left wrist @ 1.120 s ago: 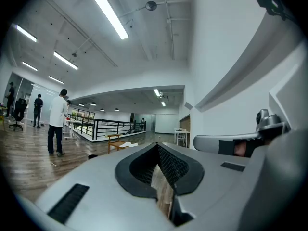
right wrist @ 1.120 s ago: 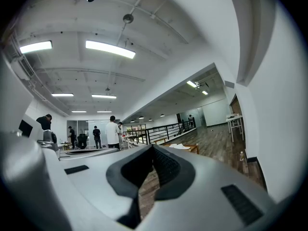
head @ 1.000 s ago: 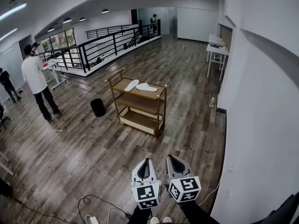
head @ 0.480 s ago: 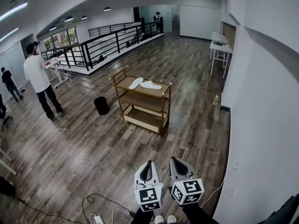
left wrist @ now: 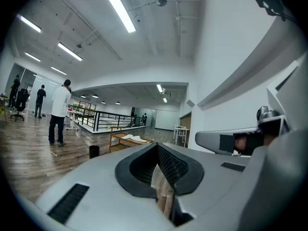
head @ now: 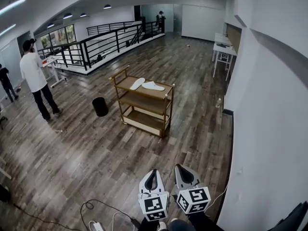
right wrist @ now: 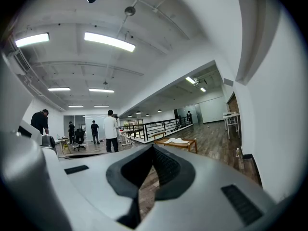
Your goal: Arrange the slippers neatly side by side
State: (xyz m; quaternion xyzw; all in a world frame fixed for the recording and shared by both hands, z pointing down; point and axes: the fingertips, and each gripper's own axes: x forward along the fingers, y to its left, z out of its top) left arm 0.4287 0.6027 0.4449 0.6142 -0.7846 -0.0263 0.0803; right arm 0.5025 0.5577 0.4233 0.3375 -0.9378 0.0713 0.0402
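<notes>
A head-camera view of a large hall: the two white slippers (head: pixel 146 84) are lying at an angle to each other on the top shelf of a wooden cart (head: pixel 166 113), upper middle of the frame, well apart from the person. The left gripper (head: pixel 152 173) and right gripper (head: pixel 181 168) are sitting lower at the bottom edge than a second ago, both closed on nothing, so the arranging is not yet starting.
</notes>
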